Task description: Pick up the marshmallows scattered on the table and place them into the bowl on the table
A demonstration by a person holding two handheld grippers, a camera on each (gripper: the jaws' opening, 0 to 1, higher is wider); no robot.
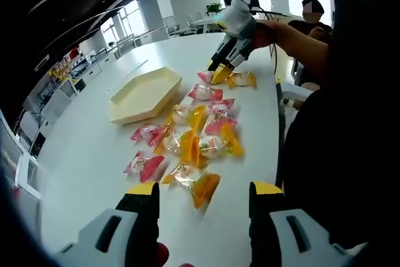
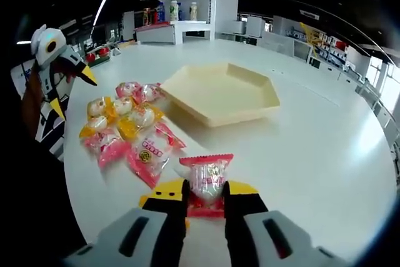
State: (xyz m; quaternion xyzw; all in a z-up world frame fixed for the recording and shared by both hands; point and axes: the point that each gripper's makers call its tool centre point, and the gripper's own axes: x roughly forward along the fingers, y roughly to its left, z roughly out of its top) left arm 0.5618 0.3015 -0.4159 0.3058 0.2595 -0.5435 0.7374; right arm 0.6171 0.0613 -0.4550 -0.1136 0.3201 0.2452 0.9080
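Marshmallows [image 1: 194, 136] beside bowl [image 1: 145, 95]

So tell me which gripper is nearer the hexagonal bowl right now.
Right, though narrowly. The right gripper grips a pink-wrapped marshmallow just short of the bowl, with bare table between. The left gripper hovers open beyond the marshmallow pile, farther off.

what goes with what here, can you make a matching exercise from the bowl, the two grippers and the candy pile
Things:
1. bowl
2. right gripper
3. left gripper
4. candy pile

States:
A. jaws apart, nothing between them
B. empty, cream, hexagonal
C. shut on a pink-wrapped marshmallow
D. scattered on the table beside the bowl

Pairs: 1-B, 2-C, 3-A, 4-D
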